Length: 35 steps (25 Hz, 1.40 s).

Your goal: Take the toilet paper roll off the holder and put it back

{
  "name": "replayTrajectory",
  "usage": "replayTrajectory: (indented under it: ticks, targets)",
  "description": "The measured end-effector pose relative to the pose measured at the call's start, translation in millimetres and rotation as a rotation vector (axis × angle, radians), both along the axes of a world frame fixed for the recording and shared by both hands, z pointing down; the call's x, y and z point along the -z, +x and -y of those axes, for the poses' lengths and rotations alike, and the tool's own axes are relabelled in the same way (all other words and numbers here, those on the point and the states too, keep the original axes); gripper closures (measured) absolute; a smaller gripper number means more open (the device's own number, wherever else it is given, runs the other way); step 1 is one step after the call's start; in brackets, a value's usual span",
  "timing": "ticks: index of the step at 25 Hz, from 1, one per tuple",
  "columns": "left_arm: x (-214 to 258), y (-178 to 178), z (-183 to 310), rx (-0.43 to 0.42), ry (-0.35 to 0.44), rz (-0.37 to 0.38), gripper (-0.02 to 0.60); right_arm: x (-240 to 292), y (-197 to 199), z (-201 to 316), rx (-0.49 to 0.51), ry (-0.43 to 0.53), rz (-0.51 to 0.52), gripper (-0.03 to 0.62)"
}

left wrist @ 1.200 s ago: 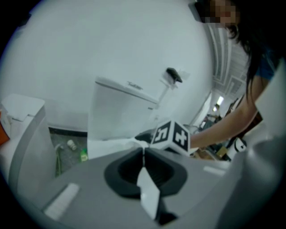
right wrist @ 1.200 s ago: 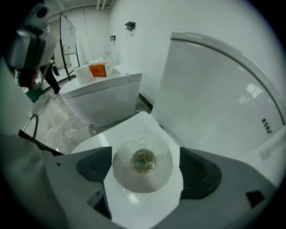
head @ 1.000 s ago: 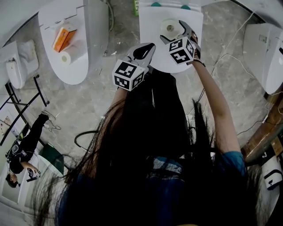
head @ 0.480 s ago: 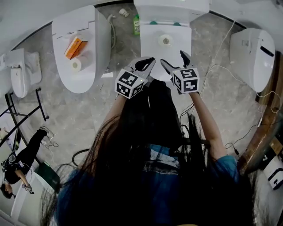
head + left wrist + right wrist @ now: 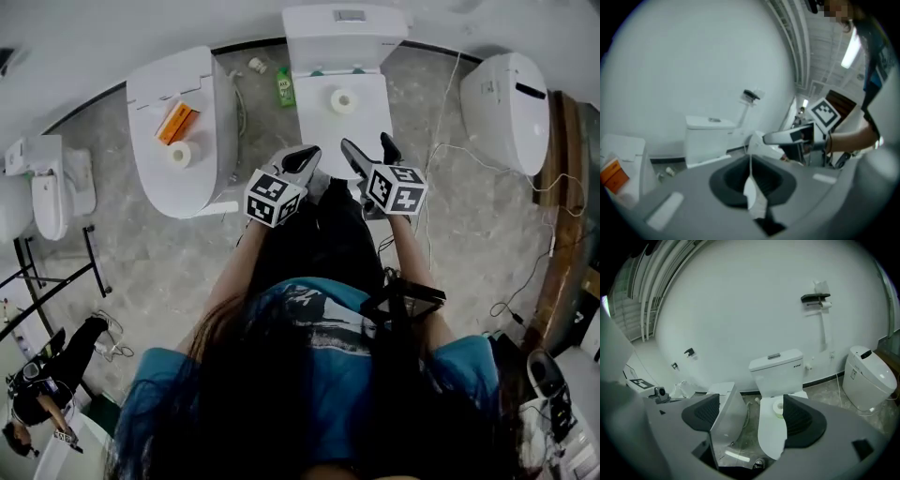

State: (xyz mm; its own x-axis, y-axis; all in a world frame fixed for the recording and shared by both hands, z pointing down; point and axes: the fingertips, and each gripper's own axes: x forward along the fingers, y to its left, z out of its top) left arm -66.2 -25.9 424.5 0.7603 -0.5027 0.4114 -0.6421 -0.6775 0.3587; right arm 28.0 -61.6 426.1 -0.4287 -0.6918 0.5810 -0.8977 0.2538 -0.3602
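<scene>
One roll [image 5: 344, 100], lying beyond right tool [image 5: 366, 142]

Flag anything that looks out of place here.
A toilet paper roll sits loose on the closed lid of the middle toilet, not on a holder. The left toilet lid likewise carries a second roll and an orange box.

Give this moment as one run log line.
white toilet paper roll: on white toilet lid; left gripper: shut; right gripper: open, empty
</scene>
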Motion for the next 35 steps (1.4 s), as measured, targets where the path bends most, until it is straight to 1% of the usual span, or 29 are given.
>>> replayTrajectory:
  ticks: [4,9,11,12,13,14,16,18,22,26,30,35]
  targets:
    - [10.6,-10.3,-22.3,-0.001,0.001,-0.015,0.583,21.8,-1.2,-22.7,-0.035,0.022,0.016,0.155]
    - [18.2,-16.1,-38.6,0.022,0.003,-0.026,0.583,34.6,-4.5,-57.5,0.003,0.031,0.039,0.162]
    - [24.8,-13.4,-42.2,0.033,0.016,-0.031,0.583,38.4,-1.3,-69.7,0.009,0.030,0.045,0.183]
    - [28.4,-11.2,-43.5,0.036,0.024,-0.032,0.583,39.8,1.2,-75.0,0.009,0.029,0.046,0.210]
    - [32.2,-8.6,-45.0,0.039,0.033,-0.032,0.583,41.1,4.5,-80.0,0.007,0.028,0.048,0.255]
    - [36.2,-5.7,-46.9,0.042,0.042,-0.031,0.583,42.4,8.5,-84.8,0.003,0.027,0.051,0.317]
    - [44.2,1.7,-51.5,0.050,0.060,-0.026,0.583,45.6,19.6,-94.3,-0.003,0.028,0.054,0.410]
    - [52.1,11.8,-58.0,0.070,0.079,-0.021,0.583,49.7,35.4,-105.2,-0.006,0.032,0.056,0.519]
    - [64.4,39.4,-82.0,0.135,0.112,-0.019,0.583,61.2,68.8,-136.8,0.039,0.053,0.076,0.539]
    - [66.1,73.7,-123.2,0.188,0.126,-0.019,0.583,64.3,97.6,-176.2,0.097,0.065,0.103,0.545]
    - [61.2,108.8,-177.1,0.215,0.114,-0.013,0.583,63.3,116.5,-223.6,0.166,0.062,0.115,0.553]
    - [56.9,133.5,-234.8,0.228,0.088,0.012,0.583,58.6,125.7,-271.6,0.231,0.047,0.119,0.554]
